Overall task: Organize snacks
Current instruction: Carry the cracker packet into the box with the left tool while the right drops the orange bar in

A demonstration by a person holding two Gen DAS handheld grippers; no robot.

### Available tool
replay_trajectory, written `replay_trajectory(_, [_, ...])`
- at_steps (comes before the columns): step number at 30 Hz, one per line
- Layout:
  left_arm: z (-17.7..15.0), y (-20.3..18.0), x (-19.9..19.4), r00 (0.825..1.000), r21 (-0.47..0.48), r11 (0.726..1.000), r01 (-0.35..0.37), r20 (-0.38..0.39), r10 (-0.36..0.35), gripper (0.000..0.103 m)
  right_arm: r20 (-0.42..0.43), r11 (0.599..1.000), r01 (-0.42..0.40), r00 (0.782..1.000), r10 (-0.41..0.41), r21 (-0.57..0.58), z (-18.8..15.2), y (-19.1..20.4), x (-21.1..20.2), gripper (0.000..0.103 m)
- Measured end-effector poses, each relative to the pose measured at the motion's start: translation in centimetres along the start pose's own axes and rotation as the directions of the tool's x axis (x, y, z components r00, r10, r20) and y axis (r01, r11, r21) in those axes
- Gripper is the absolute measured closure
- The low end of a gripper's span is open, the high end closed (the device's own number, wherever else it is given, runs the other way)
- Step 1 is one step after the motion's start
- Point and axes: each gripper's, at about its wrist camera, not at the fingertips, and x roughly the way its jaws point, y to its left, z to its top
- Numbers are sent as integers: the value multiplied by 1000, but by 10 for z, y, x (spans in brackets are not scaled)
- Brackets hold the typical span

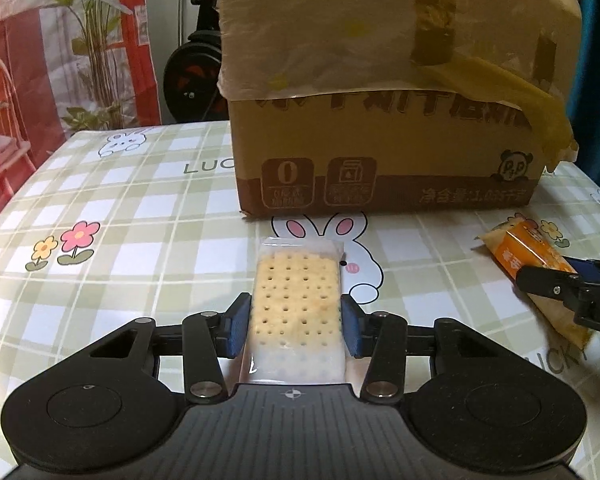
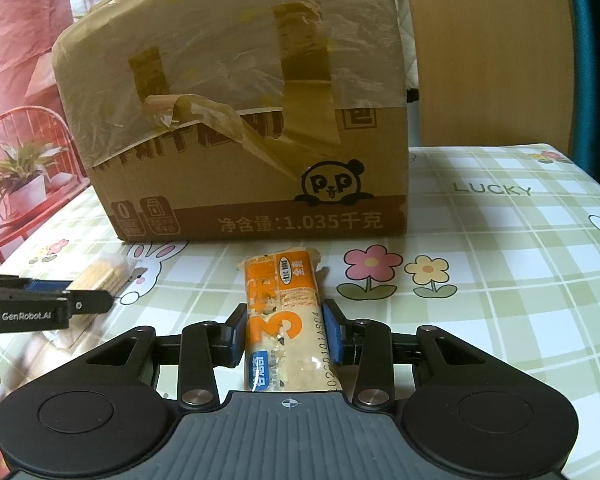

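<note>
Snacks sit pinched in both grippers, low over the table. Nearest in the left wrist view, the left gripper (image 1: pixel 296 326) has its blue pads pressed against the two long sides of a clear-wrapped cracker packet (image 1: pixel 296 304), whose pale dotted crackers show through the film. In the right wrist view, the right gripper (image 2: pixel 286 330) clamps an orange-and-white wrapped snack bar (image 2: pixel 285 316) the same way, its far end pointing away from the camera. Each tool shows at the edge of the other's view: the right one at the right edge of the left view, the left one at the left edge of the right view.

Under both lies a green plaid tablecloth (image 1: pixel 120 240) printed with white rabbits, pink and yellow flowers and the word LUCKY. Beyond the packets, a cardboard box (image 2: pixel 260 184) stands on the cloth, printed with a panda face and Chinese text, its top draped with loose plastic film and peeling brown tape. Behind the table at the left are a potted plant (image 1: pixel 96 48) and a red chair (image 2: pixel 16 160).
</note>
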Motion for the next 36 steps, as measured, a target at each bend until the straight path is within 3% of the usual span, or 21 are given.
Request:
replay_trajectory(15, [-12, -5, -17, 1000, 51, 999, 3, 22, -4, 54, -1, 1000, -27, 1000, 27, -3, -1, 2, -2, 69])
replay_trajectory(26, [9, -3, -48, 991, 4, 1000, 27, 129, -27, 54, 40, 999, -37, 999, 36, 3, 4, 6, -19, 70])
replay_trajectory(36, [26, -7, -92, 968, -21, 999, 50, 248, -43, 54, 159, 997, -52, 985, 62, -64, 32, 18, -64, 70])
